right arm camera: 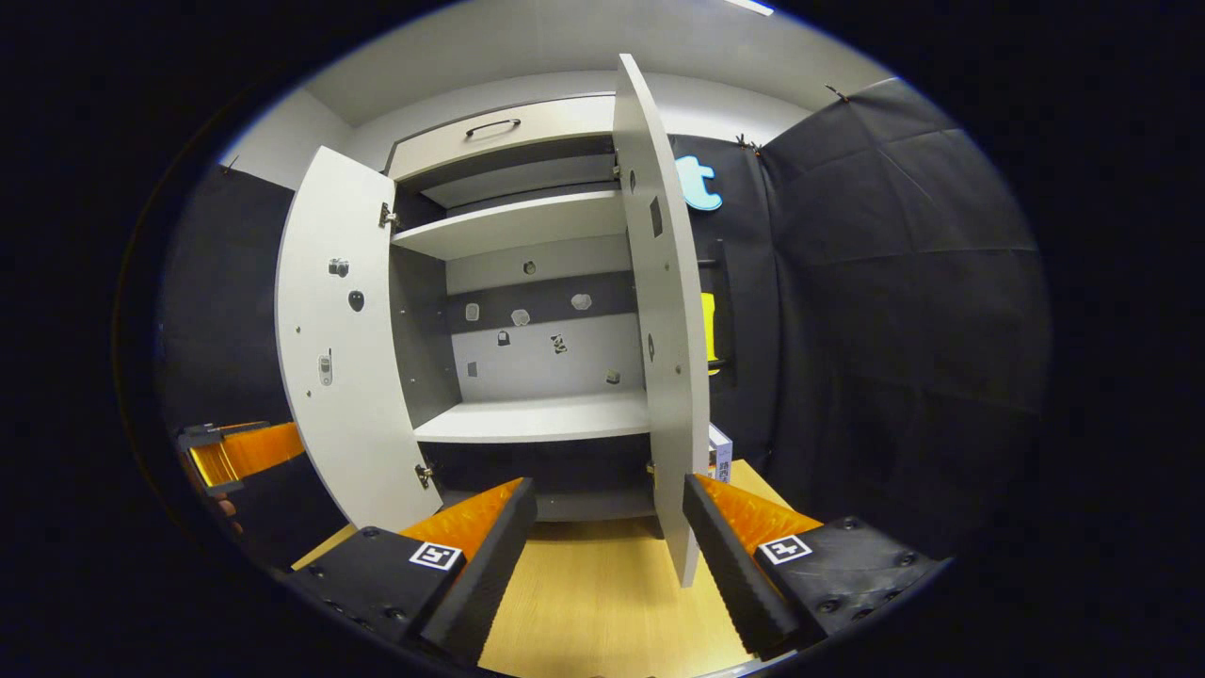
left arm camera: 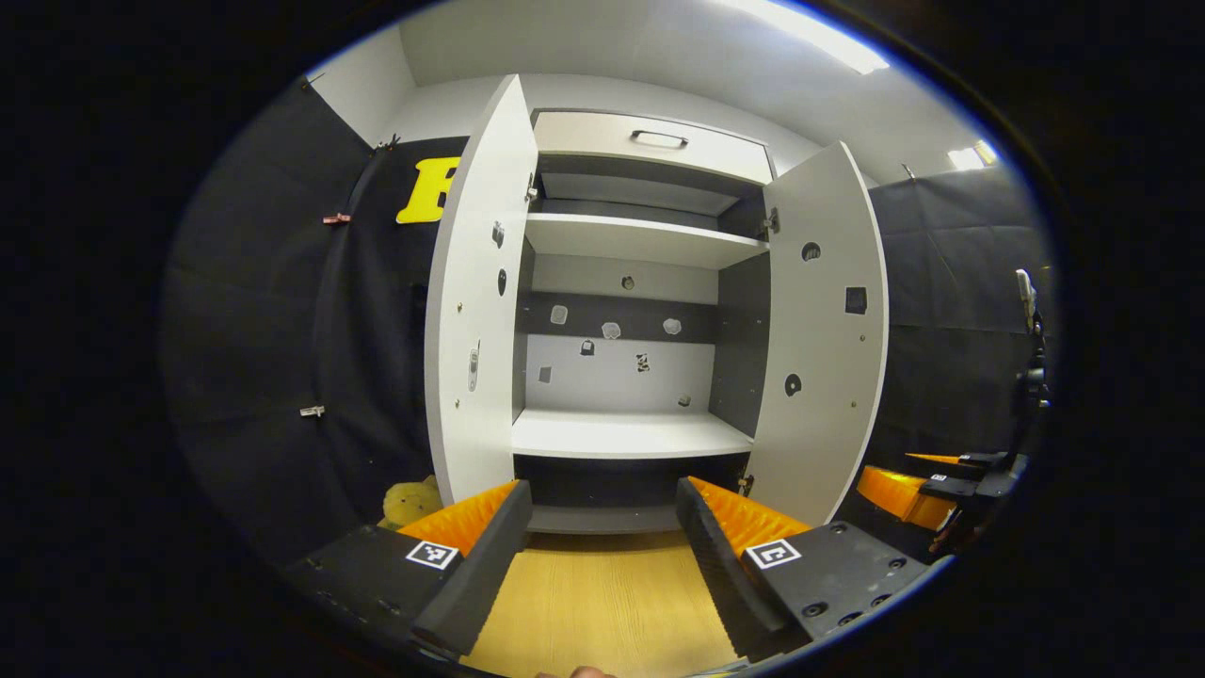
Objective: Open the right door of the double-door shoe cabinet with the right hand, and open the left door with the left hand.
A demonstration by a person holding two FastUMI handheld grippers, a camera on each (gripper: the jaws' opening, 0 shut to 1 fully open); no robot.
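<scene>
Both of my tools are wide open and empty: left hand-held gripper (left arm camera: 602, 556), right hand-held gripper (right arm camera: 607, 556), low over the wooden floor (left arm camera: 602, 593). Beyond, the shoe cabinet (left arm camera: 650, 141) stands with left door (left arm camera: 475, 311) and right door (left arm camera: 824, 330) swung out, shelves (left arm camera: 626, 433) bare. I judge the task finished; next calls only for withdrawing.

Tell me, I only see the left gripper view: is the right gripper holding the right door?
Observer: No. In the right gripper view the right gripper is open. The right door shows edge-on between its jaws, and neither presses on it.
Operator: Is something hiding behind that door?
Observer: Yes, a small white box stands on the wooden surface beside the shoe cabinet.
</scene>
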